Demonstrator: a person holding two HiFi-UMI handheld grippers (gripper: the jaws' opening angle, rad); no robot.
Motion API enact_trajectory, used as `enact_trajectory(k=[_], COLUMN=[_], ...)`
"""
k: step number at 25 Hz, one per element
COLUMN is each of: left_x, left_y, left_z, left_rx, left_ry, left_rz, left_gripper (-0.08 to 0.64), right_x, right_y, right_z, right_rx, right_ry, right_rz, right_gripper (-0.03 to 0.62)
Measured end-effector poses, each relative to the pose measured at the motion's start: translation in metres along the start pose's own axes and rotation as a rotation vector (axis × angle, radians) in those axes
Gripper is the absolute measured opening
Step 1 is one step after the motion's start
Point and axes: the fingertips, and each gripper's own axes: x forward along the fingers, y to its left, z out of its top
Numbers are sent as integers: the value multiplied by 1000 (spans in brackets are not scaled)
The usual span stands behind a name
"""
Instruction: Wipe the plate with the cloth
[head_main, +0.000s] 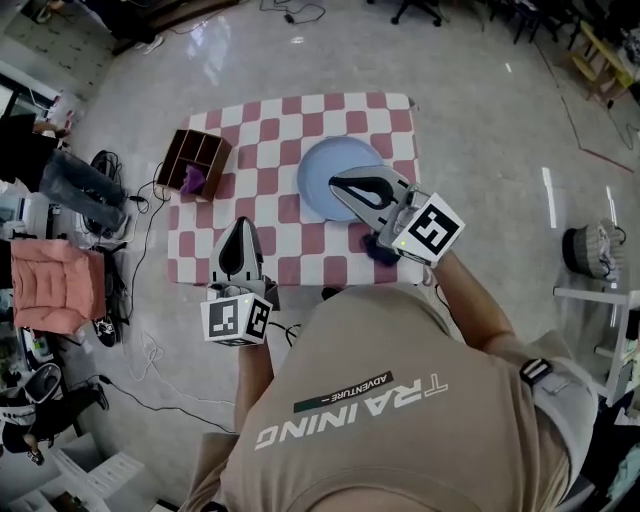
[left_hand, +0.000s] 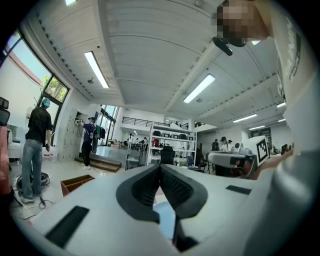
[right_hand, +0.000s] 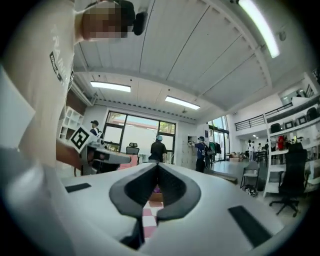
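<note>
Two grippers held level above the checked mat (head_main: 300, 120): we log the left gripper (head_main: 240, 228) with jaws together on nothing, and the right gripper (head_main: 340, 182) likewise pinched together and empty. One blue plate (head_main: 318, 168) lies at our 12 o'clock, under the right gripper's tip and at 1 o'clock from the left. A dark purple bundle (head_main: 382, 252), which we take for the cloth, sits at the plate's 5 o'clock, partly hidden beneath the right gripper, so we judge that hand nearer, jaws to part first.
</note>
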Motion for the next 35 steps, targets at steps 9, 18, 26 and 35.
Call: enact_trajectory(k=[9, 18, 26, 35], left_x=[-14, -26, -34, -28], left_y=[0, -11, -12, -14], left_z=[1, -11, -27, -21], left_rx=[29, 43, -17, -15], left_ry=[-9, 15, 32, 20], left_rz=[16, 3, 4, -6], left_gripper=[9, 9, 9, 9], right_x=[13, 7, 9, 10], right_y=[5, 10, 25, 24], right_z=[-16, -14, -27, -36], right_rx=[57, 44, 43, 36], right_ry=[25, 26, 82, 116], right_rz=[19, -12, 15, 26], right_gripper=[18, 18, 18, 18])
